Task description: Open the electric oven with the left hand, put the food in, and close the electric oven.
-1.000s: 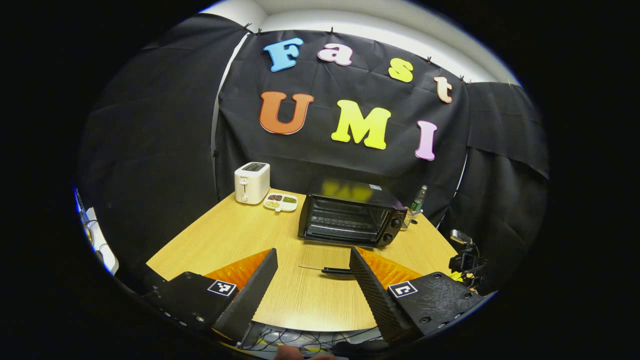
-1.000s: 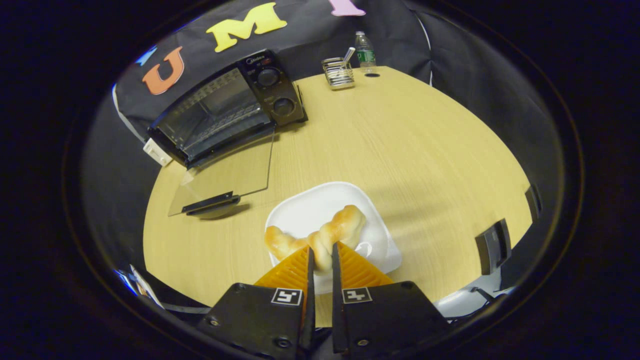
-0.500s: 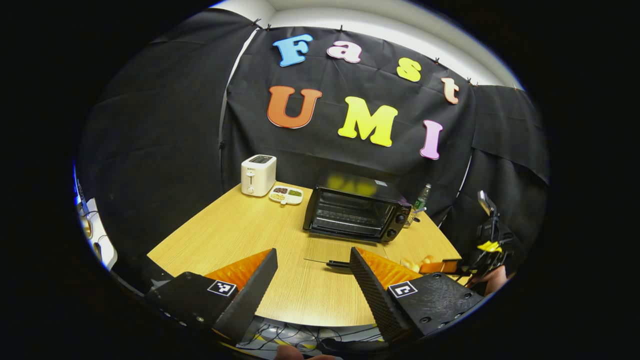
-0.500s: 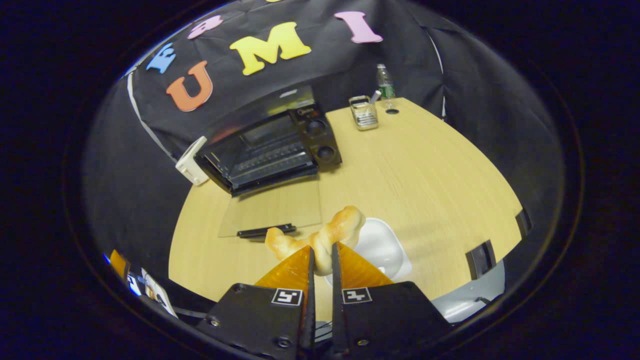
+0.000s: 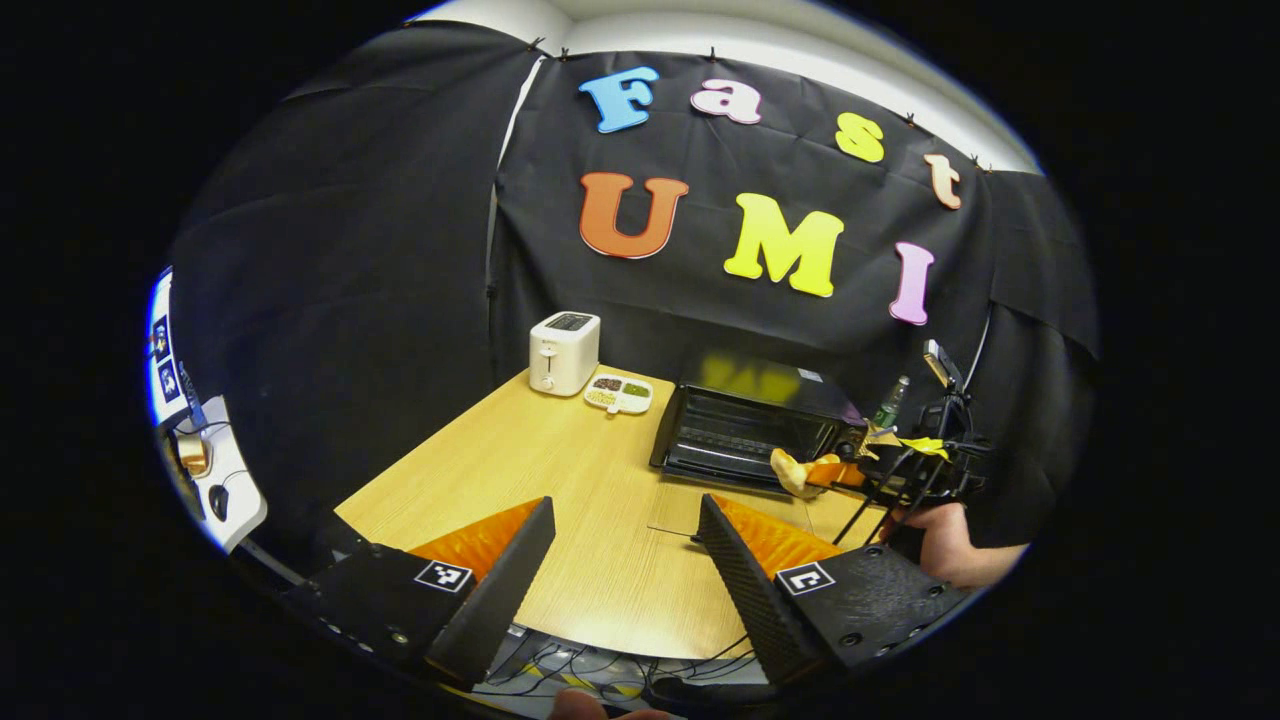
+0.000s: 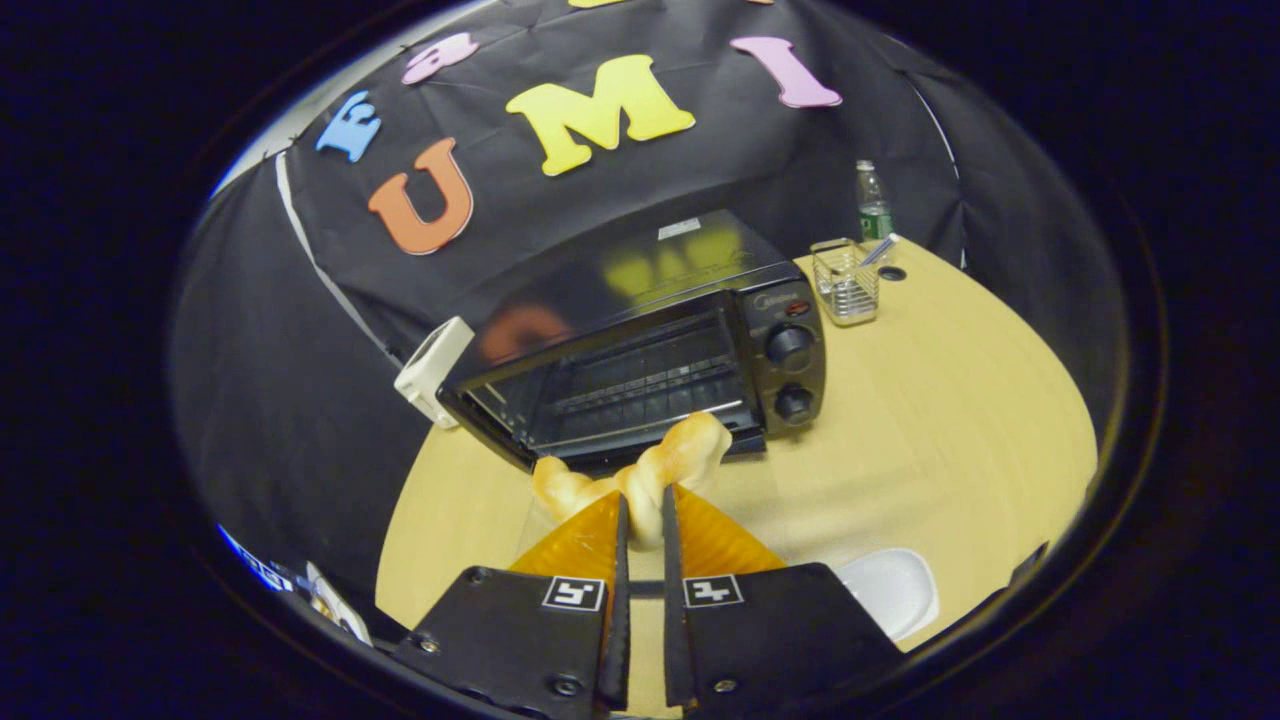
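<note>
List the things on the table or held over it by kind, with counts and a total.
Appliances: 2, the black oven and the white toaster.
Food: 2, the twisted bread in the right gripper and the snack tray.
Dishes: 1, the white plate.
Holders: 1, the wire rack.
Bottles: 1, the water bottle.
Total: 7.

The right gripper (image 6: 641,520) has both fingers pressed on a twisted golden bread roll (image 6: 640,476), held in the air just in front of the electric oven (image 6: 650,375), whose cavity and wire rack are exposed. A white plate (image 6: 893,588) lies on the wooden table (image 6: 950,420) at lower right. Beyond the oven stand a wire holder (image 6: 846,282) and a bottle (image 6: 873,203).
</note>
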A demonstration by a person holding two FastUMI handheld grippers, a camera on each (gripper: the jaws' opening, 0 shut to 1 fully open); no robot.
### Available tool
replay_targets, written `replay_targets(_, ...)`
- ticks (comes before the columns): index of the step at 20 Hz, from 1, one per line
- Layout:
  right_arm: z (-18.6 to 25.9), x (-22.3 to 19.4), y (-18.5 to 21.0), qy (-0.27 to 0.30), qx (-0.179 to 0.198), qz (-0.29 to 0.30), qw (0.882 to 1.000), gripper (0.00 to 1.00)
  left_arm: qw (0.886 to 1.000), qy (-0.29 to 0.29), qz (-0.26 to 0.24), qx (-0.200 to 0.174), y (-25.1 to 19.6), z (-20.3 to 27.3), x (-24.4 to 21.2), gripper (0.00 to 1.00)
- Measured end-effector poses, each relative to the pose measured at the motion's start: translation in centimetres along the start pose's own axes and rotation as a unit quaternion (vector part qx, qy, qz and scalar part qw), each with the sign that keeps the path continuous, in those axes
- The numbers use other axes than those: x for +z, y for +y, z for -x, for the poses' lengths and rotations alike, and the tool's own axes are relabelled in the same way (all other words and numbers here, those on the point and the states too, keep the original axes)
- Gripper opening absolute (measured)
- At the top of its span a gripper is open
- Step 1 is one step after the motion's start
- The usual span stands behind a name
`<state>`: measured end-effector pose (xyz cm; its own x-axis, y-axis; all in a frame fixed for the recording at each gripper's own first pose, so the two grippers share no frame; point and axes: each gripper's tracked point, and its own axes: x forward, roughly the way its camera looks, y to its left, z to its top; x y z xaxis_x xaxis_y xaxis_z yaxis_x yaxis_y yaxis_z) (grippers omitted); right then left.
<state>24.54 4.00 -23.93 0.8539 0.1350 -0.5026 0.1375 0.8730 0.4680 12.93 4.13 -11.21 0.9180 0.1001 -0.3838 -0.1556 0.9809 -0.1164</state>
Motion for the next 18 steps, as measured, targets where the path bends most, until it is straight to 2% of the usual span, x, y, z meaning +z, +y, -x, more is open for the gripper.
replay_targets(5, -5.8, 0.8, 1.7, -0.020, 0.011, -0.085, 0.996, 0.17, 0.999, 0.033, 0.006, 0.029, 0.5, -0.2, -0.4, 0.95)
replay_targets(10, -10.1, 3.0, 0.7, -0.068, 0.001, -0.177, 0.982, 0.17, 0.997, 0.068, 0.003, 0.046, 0.3, -0.1, -1.4, 0.95)
replay_targets(15, -12.9, 4.5, -0.2, -0.096, -0.012, -0.197, 0.976, 0.14, 0.995, 0.078, -0.004, 0.057, 0.5, -0.1, -1.6, 0.95)
replay_targets(18, -13.8, 4.3, -0.2, -0.098, -0.006, -0.208, 0.973, 0.16, 0.995, 0.077, -0.008, 0.056, 0.4, -0.2, -1.5, 0.95)
